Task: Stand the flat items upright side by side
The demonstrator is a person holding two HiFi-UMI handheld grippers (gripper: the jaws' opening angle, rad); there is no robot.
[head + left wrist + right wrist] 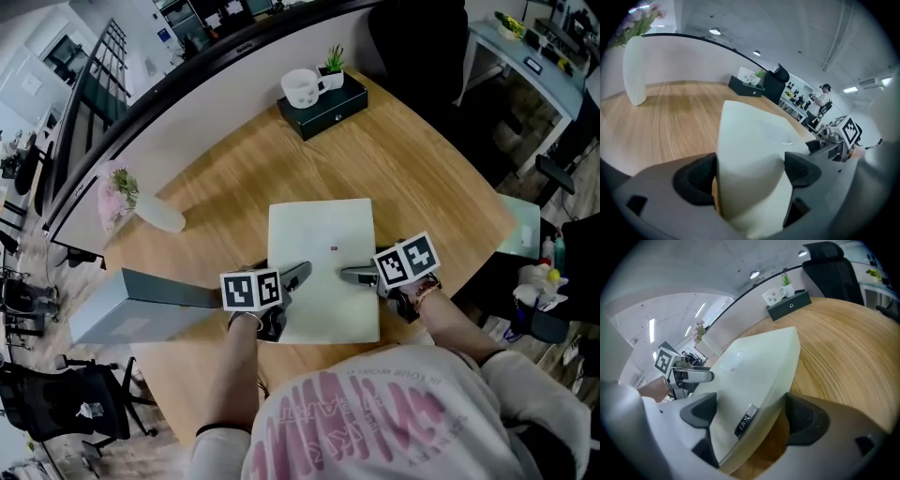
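Note:
A pale green flat book (pixel 322 267) lies on the wooden table (pixel 422 159) right in front of me. My left gripper (pixel 302 274) is at its near left corner. In the left gripper view that corner (pixel 750 154) fills the gap between the jaws and both pads press on it. My right gripper (pixel 349 275) is at the near right corner. Its jaws stand wide around that corner (pixel 754 376), and bare wood shows between the book's edge and the right pad (pixel 804 418). A grey flat item (pixel 141 305) lies at the table's left edge.
A white vase with pink flowers (pixel 150 212) lies at the back left. A black box (pixel 328 108) carrying a white mug (pixel 302 88) and a small plant (pixel 333 67) sits at the far edge. A curved partition wall (pixel 216 89) borders the table behind.

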